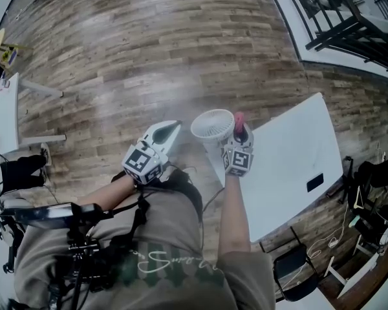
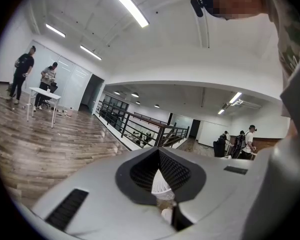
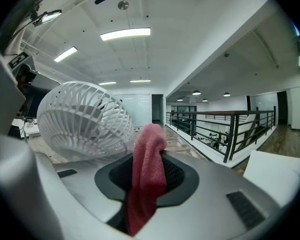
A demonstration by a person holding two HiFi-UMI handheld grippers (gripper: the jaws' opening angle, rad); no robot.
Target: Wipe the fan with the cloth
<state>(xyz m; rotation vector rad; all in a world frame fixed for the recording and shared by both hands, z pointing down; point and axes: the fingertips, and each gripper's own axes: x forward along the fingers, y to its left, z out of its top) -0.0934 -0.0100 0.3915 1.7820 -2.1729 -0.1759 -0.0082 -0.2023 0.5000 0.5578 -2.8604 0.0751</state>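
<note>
A small white fan (image 1: 212,125) with a round grille stands at the near left corner of the white table (image 1: 291,166). My right gripper (image 1: 240,132) is just right of the fan head and is shut on a pink cloth (image 1: 238,119). In the right gripper view the cloth (image 3: 147,169) hangs from the jaws of the right gripper (image 3: 149,151), with the fan (image 3: 82,119) close at the left, apart from the cloth. My left gripper (image 1: 174,127) is left of the fan, shut and holding nothing. In the left gripper view the fan (image 2: 162,183) shows small past the left gripper (image 2: 159,156).
Wood floor surrounds the table. A black railing (image 1: 349,18) runs at the upper right and a dark chair (image 1: 291,270) stands at the lower right. In the left gripper view, people stand at a far white table (image 2: 42,91), and others stand at the right (image 2: 240,144).
</note>
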